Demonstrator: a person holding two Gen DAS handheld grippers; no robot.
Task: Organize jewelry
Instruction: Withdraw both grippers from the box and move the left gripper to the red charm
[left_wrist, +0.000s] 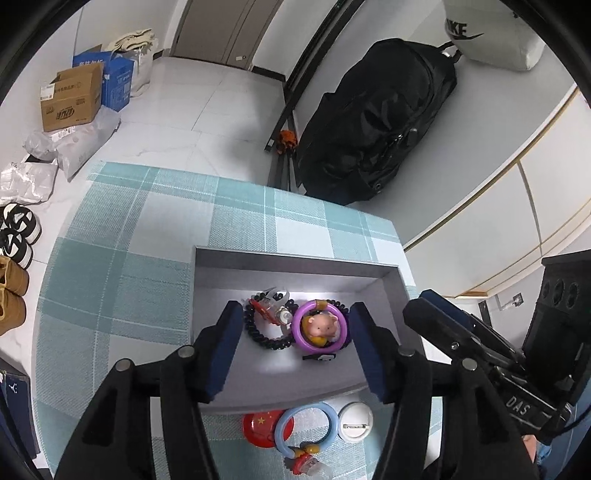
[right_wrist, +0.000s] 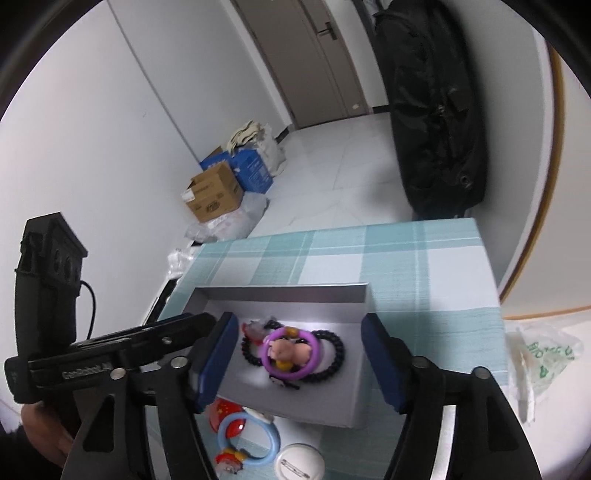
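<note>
A grey open box (left_wrist: 295, 264) (right_wrist: 354, 402) sits on a teal checked tablecloth. Inside lie a purple ring with a pink pig charm (left_wrist: 320, 326) (right_wrist: 290, 352), black coiled hair ties (left_wrist: 258, 334) (right_wrist: 332, 349) and a small red-and-white charm (left_wrist: 271, 304). In front of the box lie a blue ring with a charm (left_wrist: 306, 424) (right_wrist: 247, 441), a red badge (left_wrist: 258, 428) (right_wrist: 225, 411) and a white round badge (left_wrist: 355, 421) (right_wrist: 299, 463). My left gripper (left_wrist: 295, 347) is open and empty above the box. My right gripper (right_wrist: 299, 362) is open and empty above the box too.
The right gripper shows at the right of the left wrist view (left_wrist: 480, 343); the left gripper shows at the left of the right wrist view (right_wrist: 110, 354). A black bag (left_wrist: 380, 122) leans on the wall behind the table. Cardboard boxes (left_wrist: 72, 98) and shoes (left_wrist: 14, 236) lie on the floor.
</note>
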